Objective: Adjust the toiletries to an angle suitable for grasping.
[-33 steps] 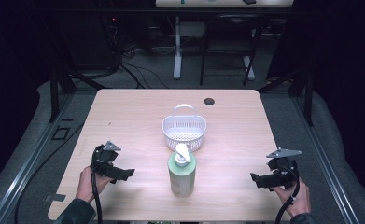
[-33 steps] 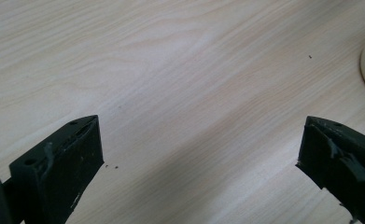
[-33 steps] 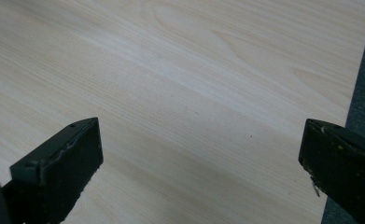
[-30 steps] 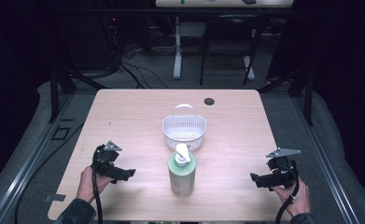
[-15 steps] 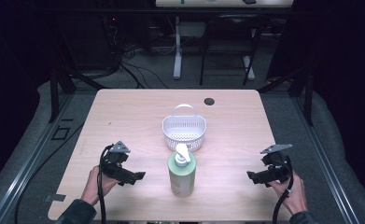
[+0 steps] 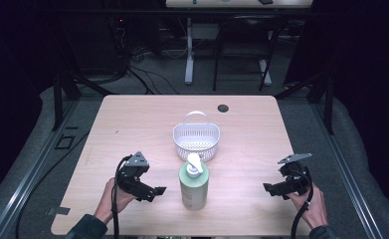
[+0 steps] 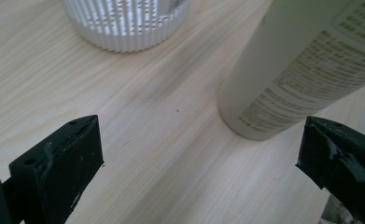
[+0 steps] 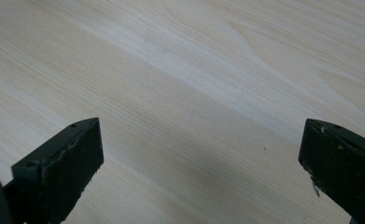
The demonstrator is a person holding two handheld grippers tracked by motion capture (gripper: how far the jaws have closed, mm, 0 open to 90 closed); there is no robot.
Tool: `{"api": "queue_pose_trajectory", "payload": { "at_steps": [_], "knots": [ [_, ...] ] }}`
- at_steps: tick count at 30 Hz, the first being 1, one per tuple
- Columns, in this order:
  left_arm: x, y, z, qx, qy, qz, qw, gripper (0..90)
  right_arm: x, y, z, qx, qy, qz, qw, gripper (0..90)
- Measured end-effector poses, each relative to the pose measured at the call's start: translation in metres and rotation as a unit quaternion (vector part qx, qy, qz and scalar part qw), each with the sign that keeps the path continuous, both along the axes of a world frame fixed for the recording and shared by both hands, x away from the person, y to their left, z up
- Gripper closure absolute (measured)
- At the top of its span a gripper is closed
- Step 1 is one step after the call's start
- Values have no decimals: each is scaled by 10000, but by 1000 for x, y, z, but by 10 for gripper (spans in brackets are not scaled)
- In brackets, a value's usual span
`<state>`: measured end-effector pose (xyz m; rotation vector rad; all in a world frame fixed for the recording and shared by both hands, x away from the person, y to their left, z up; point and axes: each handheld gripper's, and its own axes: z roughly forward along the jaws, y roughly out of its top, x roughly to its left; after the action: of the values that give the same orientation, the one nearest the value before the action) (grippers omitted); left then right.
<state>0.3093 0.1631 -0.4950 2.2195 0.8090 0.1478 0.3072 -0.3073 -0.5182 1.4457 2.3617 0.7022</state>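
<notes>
Seen from the high view, we find a pale green pump bottle (image 6: 194, 186) standing upright near the near edge of the wooden table (image 6: 132, 124), roughly midway between its left and right sides. Just beyond it, farther from us, sits a white slotted basket (image 6: 196, 140) with its handle raised; bottle and basket are close but apart. A small dark disc (image 6: 223, 108) lies toward the far edge of the table.

The left gripper (image 6: 152, 191) is held low over the table just left of the bottle, its jaws pointing right toward it. In the left gripper view we see its two black jaws spread wide, released, with nothing between them; the bottle (image 7: 301, 65) rises ahead and to the right, its printed label facing the camera, and the basket (image 7: 124, 21) shows at the far upper left. No jaw touches the bottle.

The right gripper (image 6: 274, 189) is held well to the right of the bottle, pointing left. In the right gripper view we see its jaws likewise spread wide and released, over bare wood grain (image 8: 185, 93).
</notes>
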Motion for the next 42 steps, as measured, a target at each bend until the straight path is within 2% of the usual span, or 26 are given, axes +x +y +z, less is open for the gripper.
{"api": "queue_pose_trajectory", "payload": {
  "at_steps": [7,13,22,25,28,33,42],
  "knots": [
    [-9,-16,3,-126,-170,-280,9994,0,1,-1,-1,111,66,-15,9999,0],
    [-16,-29,6,-137,-283,-484,9983,0,2,-2,-3,-1,72,-14,10000,0],
    [-20,-45,4,-196,-399,-617,9971,0,1,-4,-4,-105,43,-17,9999,0],
    [-21,-52,4,-287,-442,-684,9963,0,1,-3,-5,-99,49,-11,9999,5],
    [-21,-55,4,-301,-495,-701,9959,0,1,-3,-5,-127,29,41,9999,5],
    [-19,-62,6,-403,-624,-832,9938,0,1,-1,-4,-113,26,47,9999,9],
    [-18,-69,8,-510,-736,-858,9923,0,1,0,-4,-134,11,80,9999,11]
  ]
}}
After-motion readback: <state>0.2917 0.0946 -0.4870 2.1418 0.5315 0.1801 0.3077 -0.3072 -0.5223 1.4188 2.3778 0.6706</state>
